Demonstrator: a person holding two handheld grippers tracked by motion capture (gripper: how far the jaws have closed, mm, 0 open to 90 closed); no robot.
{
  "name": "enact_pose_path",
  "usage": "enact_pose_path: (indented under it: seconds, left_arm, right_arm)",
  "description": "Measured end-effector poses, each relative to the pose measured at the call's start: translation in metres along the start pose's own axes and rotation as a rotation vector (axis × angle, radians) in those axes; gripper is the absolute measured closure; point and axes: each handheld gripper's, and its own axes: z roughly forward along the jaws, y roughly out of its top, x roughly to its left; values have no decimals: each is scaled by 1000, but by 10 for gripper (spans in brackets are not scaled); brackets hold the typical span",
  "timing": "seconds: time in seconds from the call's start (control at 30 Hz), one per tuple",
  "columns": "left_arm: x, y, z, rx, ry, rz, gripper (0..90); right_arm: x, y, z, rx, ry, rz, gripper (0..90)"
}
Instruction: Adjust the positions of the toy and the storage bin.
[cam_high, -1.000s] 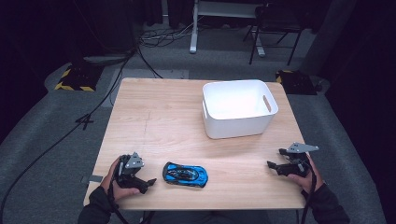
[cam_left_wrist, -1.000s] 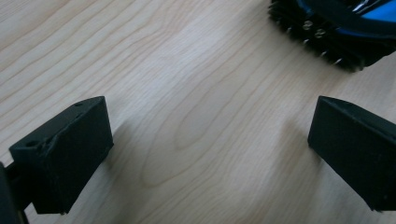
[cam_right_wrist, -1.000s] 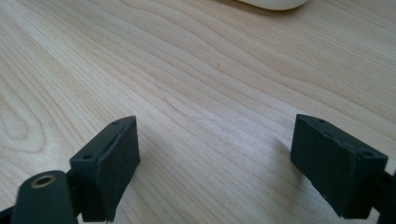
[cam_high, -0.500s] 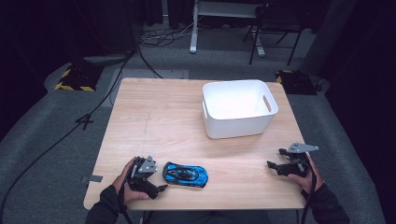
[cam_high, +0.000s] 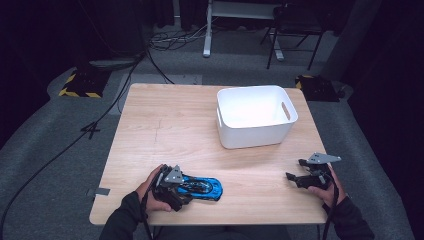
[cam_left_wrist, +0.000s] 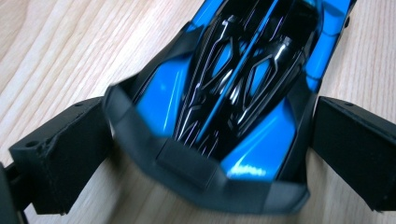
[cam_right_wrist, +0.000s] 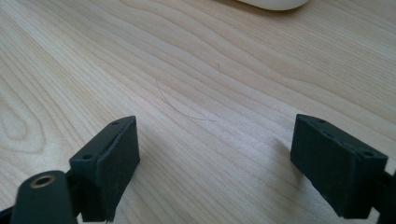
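Left gripper view: released left gripper (cam_left_wrist: 205, 154) straddles the toy car (cam_left_wrist: 233, 93); close squarely across its flanks.

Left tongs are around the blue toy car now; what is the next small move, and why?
Probably close the left tongs on the blue toy car. Its rear end sits between the open jaws, one on each side with small gaps, and it lies flat on the table. The right tongs rest open, apart from it.
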Motion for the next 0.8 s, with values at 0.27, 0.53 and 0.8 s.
enact_pose_path:
  seconds: [0.27, 0.53, 0.8]
  left_arm:
    - [-1, 10, 6, 39, -20, 78, 4]
    - [0, 10, 5, 26, -24, 86, 25]
    - [-2, 8, 3, 4, -46, 119, 126]
  right_arm:
    - [0, 0, 0, -1, 0, -2, 156]
    - [0, 0, 0, -1, 0, -2, 156]
    - [0, 0, 0, 0, 1, -1, 157]
